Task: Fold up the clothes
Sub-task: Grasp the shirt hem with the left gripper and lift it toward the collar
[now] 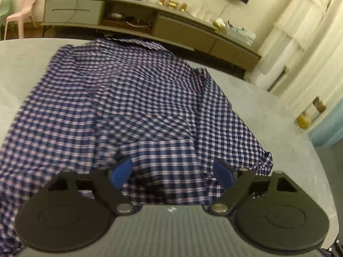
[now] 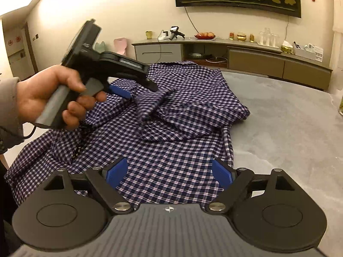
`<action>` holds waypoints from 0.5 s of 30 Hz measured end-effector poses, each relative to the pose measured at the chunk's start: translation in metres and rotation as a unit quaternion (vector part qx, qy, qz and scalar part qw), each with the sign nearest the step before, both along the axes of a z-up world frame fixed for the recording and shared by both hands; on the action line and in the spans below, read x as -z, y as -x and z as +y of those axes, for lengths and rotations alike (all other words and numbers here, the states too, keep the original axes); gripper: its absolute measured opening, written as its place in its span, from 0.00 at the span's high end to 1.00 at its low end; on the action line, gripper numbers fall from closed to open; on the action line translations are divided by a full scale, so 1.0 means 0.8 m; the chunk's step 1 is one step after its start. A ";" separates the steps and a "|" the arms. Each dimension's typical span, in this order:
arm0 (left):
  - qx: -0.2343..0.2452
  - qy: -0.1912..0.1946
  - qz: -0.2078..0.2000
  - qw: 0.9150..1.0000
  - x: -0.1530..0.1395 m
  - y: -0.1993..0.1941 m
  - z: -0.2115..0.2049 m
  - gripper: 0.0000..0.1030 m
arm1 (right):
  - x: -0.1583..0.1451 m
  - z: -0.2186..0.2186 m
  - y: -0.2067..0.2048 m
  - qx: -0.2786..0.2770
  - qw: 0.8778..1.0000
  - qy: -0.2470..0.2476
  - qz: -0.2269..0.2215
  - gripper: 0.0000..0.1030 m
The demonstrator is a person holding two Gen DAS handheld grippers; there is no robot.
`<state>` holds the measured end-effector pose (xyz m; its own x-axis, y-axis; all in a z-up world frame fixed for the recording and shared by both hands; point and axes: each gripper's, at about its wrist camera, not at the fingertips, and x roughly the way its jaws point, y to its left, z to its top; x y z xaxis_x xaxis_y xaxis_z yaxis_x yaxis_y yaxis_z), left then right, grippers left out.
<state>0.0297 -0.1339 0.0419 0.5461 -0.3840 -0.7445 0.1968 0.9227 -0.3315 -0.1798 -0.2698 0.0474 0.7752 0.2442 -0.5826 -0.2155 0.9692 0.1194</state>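
A blue-and-white checked shirt [image 1: 137, 111] is spread, rumpled, over a grey table [image 1: 278, 115], and most of the table's middle is covered by it. In the left wrist view, the shirt's collar end is seen at the far edge of the table, while its near part lies bunched under the left gripper [image 1: 172, 173]. The blue pads [image 1: 121, 174] of that gripper are held wide apart above the cloth, and nothing is pinched between them. Beyond the far edge, a pink chair [image 1: 20, 16] and a long low cabinet [image 1: 150, 21] are seen against the wall.

In the right wrist view, a hand [image 2: 49, 94] is seen at the left, wrapped round the grey handle of the left gripper, whose fingers are pointed down at a raised fold of the shirt. Whether cloth is touched there cannot be told. Lower down, the right gripper [image 2: 169, 173] is held over the shirt's near hem, close to the near edge of the table. Its jaws are spread wide, with only flat cloth seen between them and none gripped. Bare table is left at the right.
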 end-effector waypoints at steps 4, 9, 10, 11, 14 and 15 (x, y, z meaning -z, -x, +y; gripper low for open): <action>-0.001 0.006 -0.001 1.000 0.001 0.005 -0.007 0.20 | -0.006 -0.017 -0.007 0.025 0.999 -0.033 -0.004 0.16; 0.048 -0.101 -0.036 0.993 0.008 0.016 -0.042 0.16 | -0.017 -0.029 -0.008 0.035 0.996 -0.080 -0.005 0.16; 0.051 -0.104 -0.045 0.992 0.007 0.016 -0.042 0.26 | -0.017 -0.030 -0.009 0.037 0.996 -0.083 -0.005 0.16; 0.055 -0.107 -0.055 0.991 0.007 0.016 -0.041 0.40 | -0.017 -0.030 -0.009 0.038 0.996 -0.085 -0.005 0.16; 0.064 -0.115 -0.083 0.988 0.005 0.016 -0.040 0.92 | -0.015 -0.035 -0.012 0.053 0.994 -0.095 -0.003 0.16; 0.079 -0.096 -0.112 0.986 -0.005 0.023 -0.034 0.94 | -0.014 -0.039 -0.012 0.060 0.993 -0.103 -0.002 0.16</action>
